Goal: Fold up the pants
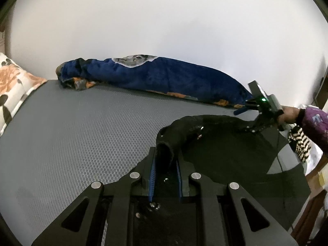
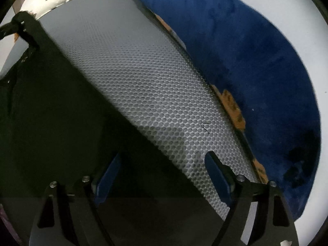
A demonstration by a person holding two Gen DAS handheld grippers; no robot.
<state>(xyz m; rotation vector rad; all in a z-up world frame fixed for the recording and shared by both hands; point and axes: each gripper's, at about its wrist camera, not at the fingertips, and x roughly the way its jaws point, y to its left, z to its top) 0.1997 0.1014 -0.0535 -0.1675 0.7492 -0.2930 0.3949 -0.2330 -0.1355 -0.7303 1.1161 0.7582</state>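
Observation:
The black pants [image 1: 229, 149] lie on the grey honeycomb mat [image 1: 82, 135], at the right. My left gripper [image 1: 166, 155] is shut on a bunched edge of the pants that rises between its blue-padded fingers [image 1: 153, 176]. My right gripper [image 1: 249, 121] shows at the far right edge of the pants, held by a hand. In the right wrist view the right gripper [image 2: 164, 160] is open, its blue-padded fingers [image 2: 215, 176] spread wide over the edge of the pants [image 2: 51, 112] and the mat [image 2: 153, 92]. The left gripper [image 2: 18, 28] shows far off at the top left.
A rolled blue blanket [image 1: 164, 75] lies along the back of the mat against the white wall; it also fills the right of the right wrist view [image 2: 256, 71]. A floral pillow [image 1: 12, 82] sits at the left. The mat's right edge drops off by a striped cloth [image 1: 300, 143].

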